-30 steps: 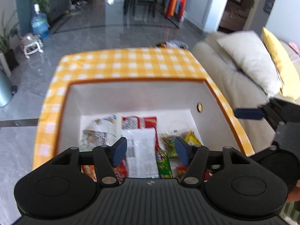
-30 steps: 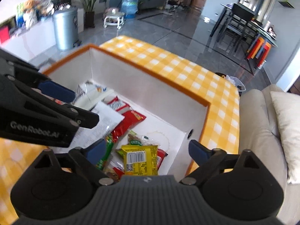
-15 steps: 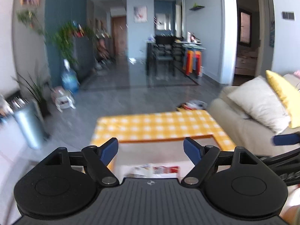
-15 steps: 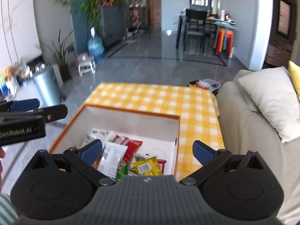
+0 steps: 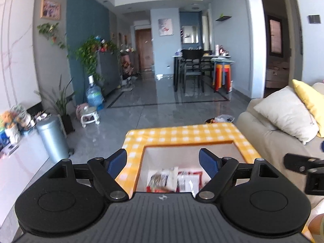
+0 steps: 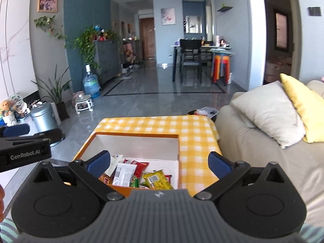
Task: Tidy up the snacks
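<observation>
Above the box (image 6: 137, 141) of snacks (image 6: 158, 179), both my jaws hang spread and empty. Reaching blind could snag a packet.

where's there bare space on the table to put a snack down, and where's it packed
Bare: the checked tablecloth beyond the box, and the strip between the box and the sofa. Packed: the box's near end, heaped with snack packets; its far floor looks bare.

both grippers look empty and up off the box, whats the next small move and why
Probably hold both back rather than reach in again. The left gripper and right gripper are open with nothing between the fingers, and the snack packets all lie inside the box. None shows on the checked cloth.
</observation>
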